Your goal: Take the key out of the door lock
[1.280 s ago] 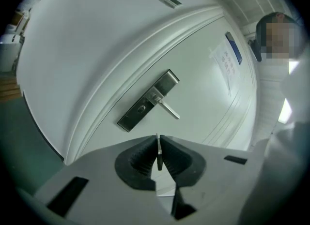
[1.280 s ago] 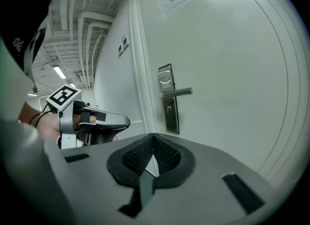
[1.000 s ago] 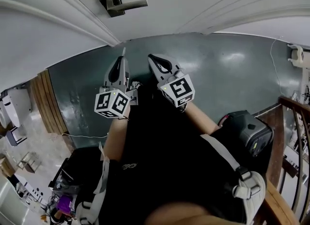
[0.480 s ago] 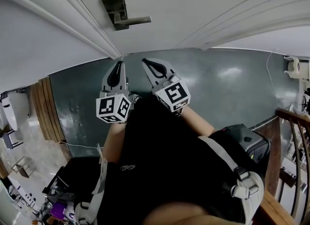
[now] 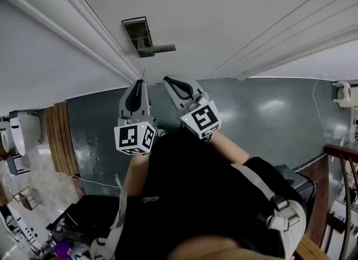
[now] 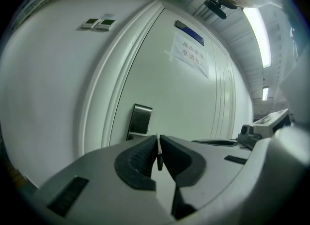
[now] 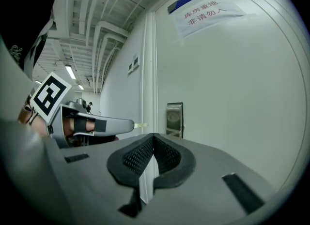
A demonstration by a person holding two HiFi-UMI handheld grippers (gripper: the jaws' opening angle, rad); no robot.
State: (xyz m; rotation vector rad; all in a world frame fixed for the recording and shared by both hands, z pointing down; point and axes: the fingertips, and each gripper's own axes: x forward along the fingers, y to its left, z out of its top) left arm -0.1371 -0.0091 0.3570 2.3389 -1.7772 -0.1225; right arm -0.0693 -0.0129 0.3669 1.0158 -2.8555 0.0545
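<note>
White door, grey-green floor; left gripper jaws clench the key, right gripper jaws clenched empty.

You have bright, even light on the white door in all three views, with hardly a shadow on it. In the left gripper view the ceiling tube burns out to plain white, and in the head view the floor carries a pale patch of glare. Both gripper views bend straight lines hard and darken at the corners. Close to the lens, the left gripper and right gripper look soft.
</note>
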